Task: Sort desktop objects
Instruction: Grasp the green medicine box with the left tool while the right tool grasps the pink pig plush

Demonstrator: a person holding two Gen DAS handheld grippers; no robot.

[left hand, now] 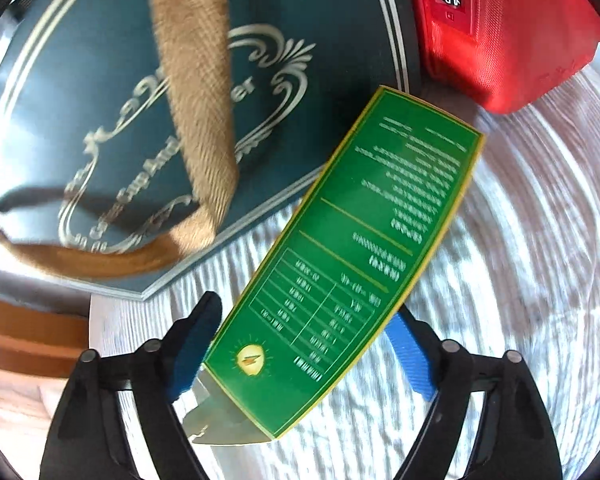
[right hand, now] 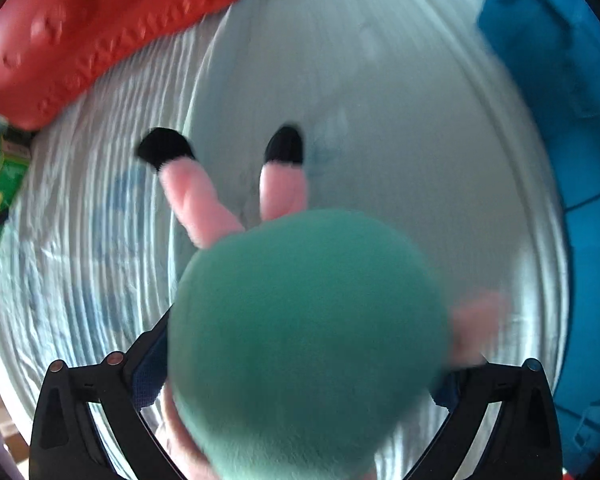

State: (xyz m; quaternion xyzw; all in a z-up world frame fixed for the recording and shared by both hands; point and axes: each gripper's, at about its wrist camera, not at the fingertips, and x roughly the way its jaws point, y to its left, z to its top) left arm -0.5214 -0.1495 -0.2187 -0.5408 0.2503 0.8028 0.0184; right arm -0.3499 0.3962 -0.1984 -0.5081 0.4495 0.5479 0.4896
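A long green box [left hand: 340,260] with yellow edges and white print lies slanted between the blue pads [left hand: 192,352] of my left gripper [left hand: 304,312], which is shut on its near end; an open silver flap sticks out at the bottom. In the right wrist view a plush toy [right hand: 300,340] with a round green body, pink legs and black feet fills the gap of my right gripper [right hand: 304,352], which is shut on it. The toy hangs above the pale tabletop [right hand: 380,100]. The green box [right hand: 0,176] also shows at that view's left edge.
A dark teal gift box [left hand: 80,92] with silver ornament and a tan woven strap [left hand: 196,100] sits behind the green box. A red pouch [left hand: 500,32] with a number lock lies at the far right. A blue object [right hand: 560,80] borders the white wood-grain table [left hand: 520,240].
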